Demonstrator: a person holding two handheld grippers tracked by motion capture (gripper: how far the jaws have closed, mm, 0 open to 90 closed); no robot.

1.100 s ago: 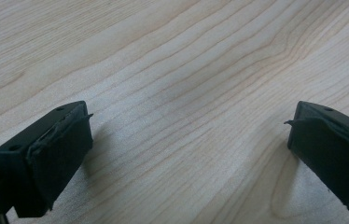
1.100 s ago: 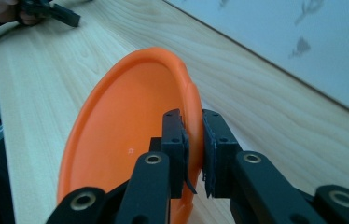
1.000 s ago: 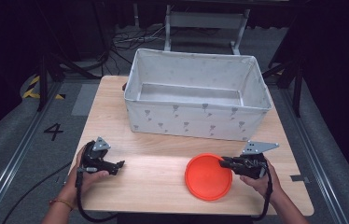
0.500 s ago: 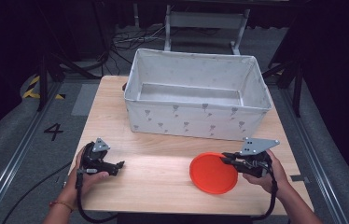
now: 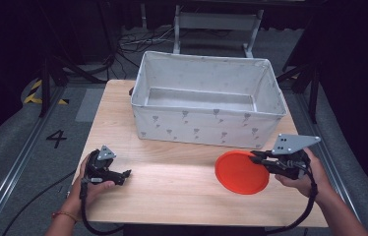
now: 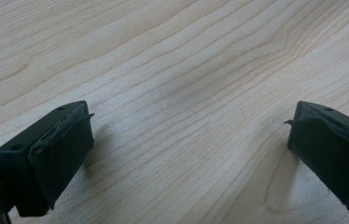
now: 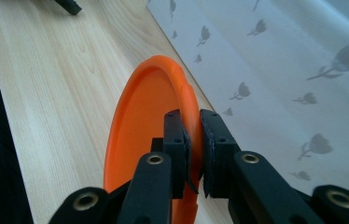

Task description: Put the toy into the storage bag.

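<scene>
Pinching the orange plate (image 7: 140,126) rim, right tool (image 7: 192,135) clamps it.

A single black numeral "4" (image 5: 56,138) is painted on the grey floor (image 5: 15,162) at the left of the high view, just beside the table's (image 5: 172,187) left edge. No other text, brand or label can be read anywhere.

My orange plate (image 5: 241,172) hangs tilted, rim pinched, above the table's (image 5: 172,187) near right corner, beside the fabric bin (image 5: 206,125).
</scene>
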